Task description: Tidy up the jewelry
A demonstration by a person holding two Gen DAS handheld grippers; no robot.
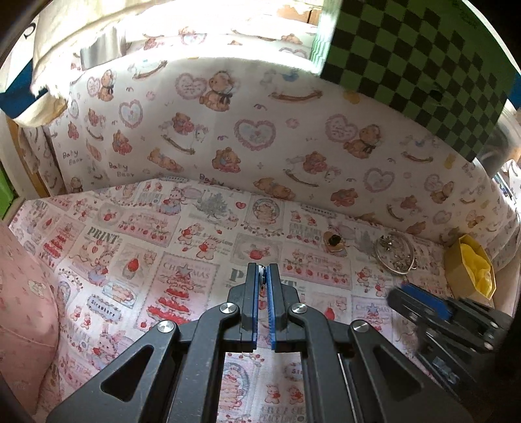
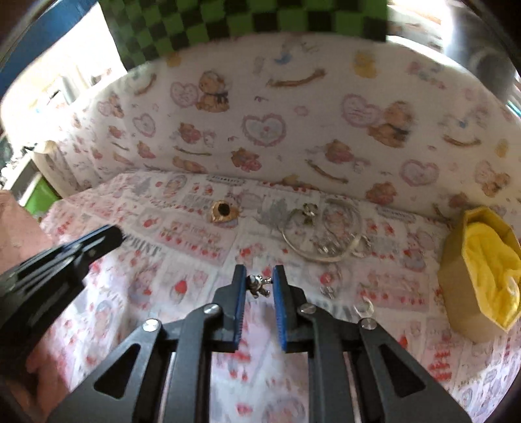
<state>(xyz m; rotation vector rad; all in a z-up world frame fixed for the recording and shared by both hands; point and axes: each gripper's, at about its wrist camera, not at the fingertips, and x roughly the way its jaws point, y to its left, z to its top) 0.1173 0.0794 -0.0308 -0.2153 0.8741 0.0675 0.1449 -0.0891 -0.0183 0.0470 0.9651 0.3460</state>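
My left gripper is shut on a small pale jewelry piece pinched at its tips, above the printed cloth. My right gripper is shut on a small silver charm; it also shows blurred at the right of the left wrist view. A gold brooch with a dark centre lies on the cloth. A silver bangle with several small silver pieces lies right of it. A tan box with yellow lining stands at the far right.
A padded wall with bear print rises behind the cloth. A green checkered board hangs above it. A pink cushion lies at the left. A small clear ring lies near the box.
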